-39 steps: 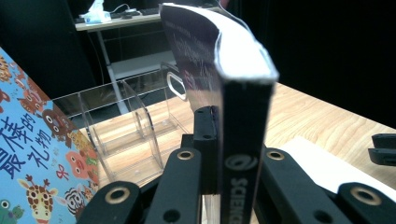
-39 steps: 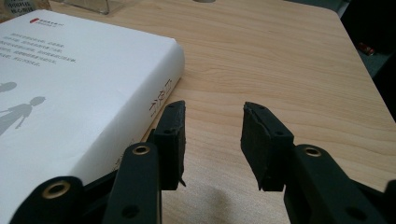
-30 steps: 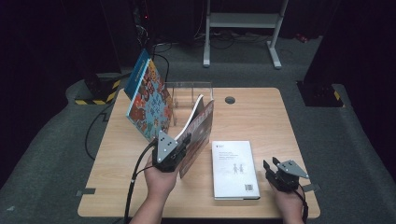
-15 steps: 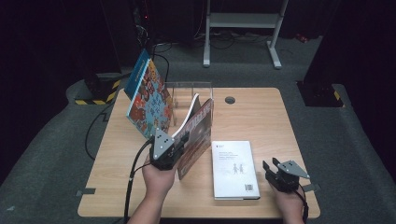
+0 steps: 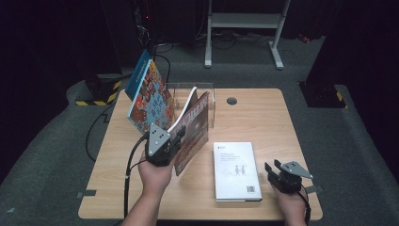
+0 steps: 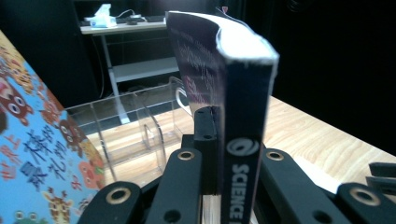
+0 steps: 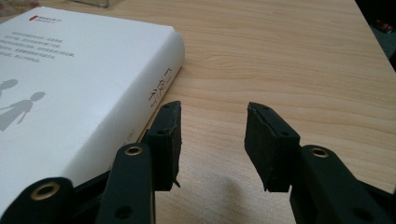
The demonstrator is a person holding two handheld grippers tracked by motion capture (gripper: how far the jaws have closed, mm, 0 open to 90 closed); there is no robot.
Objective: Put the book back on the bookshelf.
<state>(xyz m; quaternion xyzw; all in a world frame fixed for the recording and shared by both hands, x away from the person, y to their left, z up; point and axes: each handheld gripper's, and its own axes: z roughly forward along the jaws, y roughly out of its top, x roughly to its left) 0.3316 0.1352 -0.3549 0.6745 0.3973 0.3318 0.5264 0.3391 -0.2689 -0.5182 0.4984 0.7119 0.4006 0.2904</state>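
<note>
My left gripper (image 5: 175, 139) is shut on a dark book (image 5: 194, 127) and holds it on edge, tilted, above the table in front of a clear acrylic rack (image 5: 208, 96). The left gripper view looks along the jaws of the left gripper (image 6: 236, 140), which clamp the dark book (image 6: 245, 107) by its spine, where "SCIENCE" is printed. A colourful children's book (image 5: 149, 96) leans at the rack's left end. A white book (image 5: 236, 169) lies flat at the front. Just right of it my right gripper (image 5: 274, 169) rests open, nothing between the jaws of the right gripper (image 7: 212, 135).
The wooden table (image 5: 263, 113) has a round cable hole (image 5: 231, 100) behind the rack. In the left gripper view the clear rack (image 6: 135, 126) stands ahead and the colourful book (image 6: 32, 154) is at the left. The white book (image 7: 70, 79) lies left of the right jaws.
My left gripper has shifted slightly left and away with the dark book. The right gripper has stayed where it was.
</note>
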